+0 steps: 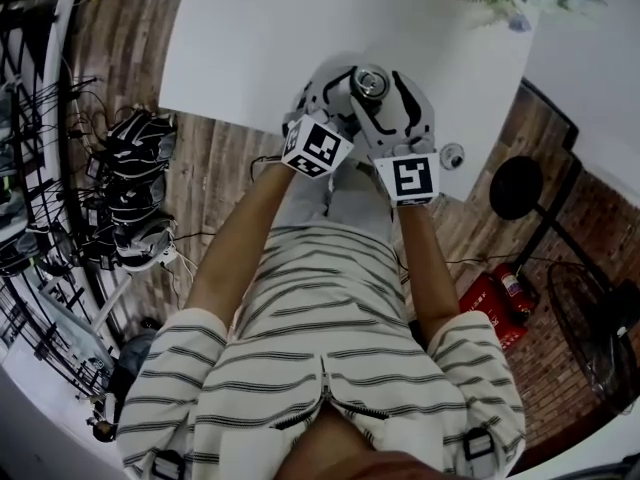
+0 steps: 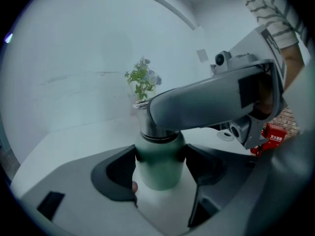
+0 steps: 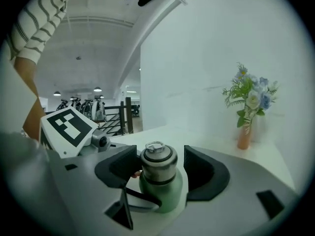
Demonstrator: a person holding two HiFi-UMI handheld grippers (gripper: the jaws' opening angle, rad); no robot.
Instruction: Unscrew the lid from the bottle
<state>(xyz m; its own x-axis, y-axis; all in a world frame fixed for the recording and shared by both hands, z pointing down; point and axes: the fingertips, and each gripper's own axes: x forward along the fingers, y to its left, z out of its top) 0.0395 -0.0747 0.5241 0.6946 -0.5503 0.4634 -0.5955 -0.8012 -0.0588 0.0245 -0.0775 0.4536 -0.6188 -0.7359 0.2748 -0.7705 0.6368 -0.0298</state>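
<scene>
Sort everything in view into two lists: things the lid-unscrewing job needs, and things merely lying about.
Job: green bottle, metal lid, left gripper clamping the bottle, right gripper open around the lid.
Lying about: vase of flowers, fire extinguisher.

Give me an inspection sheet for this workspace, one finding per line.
Surface: white table.
Job's things: green bottle upright, metal lid still on.
Clutter: flower vase at the far corner; small round object near the table edge.
Tools: left tool clamps the bottle body; right tool open around the lid, with a gap on one side.
Cables: tangle on the floor beside the table.
Surroundings: red fire extinguisher, wooden floor.
</scene>
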